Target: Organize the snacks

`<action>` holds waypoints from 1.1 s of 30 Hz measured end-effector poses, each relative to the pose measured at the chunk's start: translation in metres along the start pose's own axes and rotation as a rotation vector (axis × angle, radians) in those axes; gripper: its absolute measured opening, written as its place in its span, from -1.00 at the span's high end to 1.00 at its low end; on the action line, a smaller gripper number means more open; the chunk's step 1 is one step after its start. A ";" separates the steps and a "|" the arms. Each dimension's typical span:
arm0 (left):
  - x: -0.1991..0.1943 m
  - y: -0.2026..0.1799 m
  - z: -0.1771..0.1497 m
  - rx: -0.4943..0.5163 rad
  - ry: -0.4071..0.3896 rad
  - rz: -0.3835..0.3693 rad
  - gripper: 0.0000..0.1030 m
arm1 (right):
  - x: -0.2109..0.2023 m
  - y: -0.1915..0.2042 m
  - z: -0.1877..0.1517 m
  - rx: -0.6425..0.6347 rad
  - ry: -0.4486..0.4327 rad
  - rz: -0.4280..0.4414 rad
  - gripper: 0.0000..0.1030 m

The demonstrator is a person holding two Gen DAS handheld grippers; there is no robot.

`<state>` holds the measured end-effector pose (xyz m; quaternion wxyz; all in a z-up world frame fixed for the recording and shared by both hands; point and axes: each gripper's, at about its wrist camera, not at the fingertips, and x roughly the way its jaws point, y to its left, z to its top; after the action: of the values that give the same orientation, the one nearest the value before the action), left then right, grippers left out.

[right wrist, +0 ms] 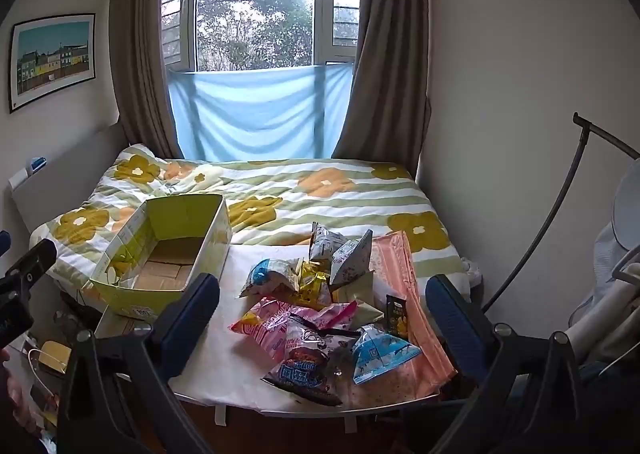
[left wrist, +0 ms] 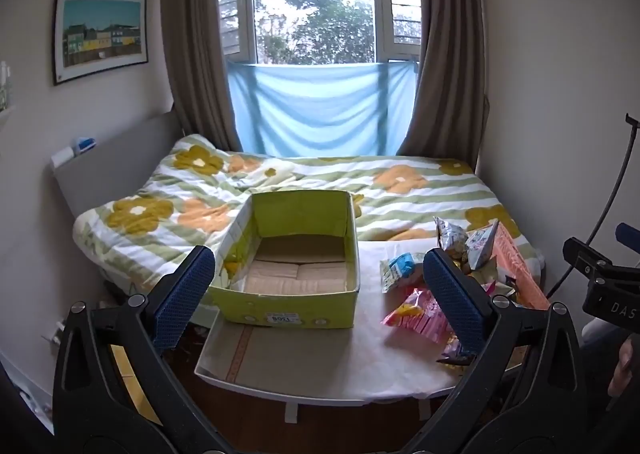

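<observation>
With both the left gripper (left wrist: 318, 296) and right gripper (right wrist: 323, 314) spread and empty, the slick heaped snacks (right wrist: 320, 318) may slip off the table (right wrist: 224, 366) before reaching the box (right wrist: 160, 250).

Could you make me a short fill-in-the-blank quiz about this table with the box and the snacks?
1. The yellow-green cardboard box holds ____ snack packets so far.
2. The pile of snack packets lies to the ____ of the box on the white table.
3. The left hand-held gripper and the right hand-held gripper both have their blue fingers spread ____.
4. Behind the table is a bed with a ____-patterned cover.

Missing words: no; right; open; flower
</observation>
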<state>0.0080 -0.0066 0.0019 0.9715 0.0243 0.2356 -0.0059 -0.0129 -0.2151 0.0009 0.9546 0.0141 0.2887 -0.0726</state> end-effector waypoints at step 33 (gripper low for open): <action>0.011 0.006 -0.006 -0.017 0.016 -0.031 -0.99 | 0.006 0.005 0.001 -0.002 0.000 -0.004 -0.99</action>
<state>0.0157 -0.0008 -0.0082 0.9695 0.0127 0.2440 -0.0188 -0.0071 -0.2105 -0.0017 0.9544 0.0128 0.2887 -0.0743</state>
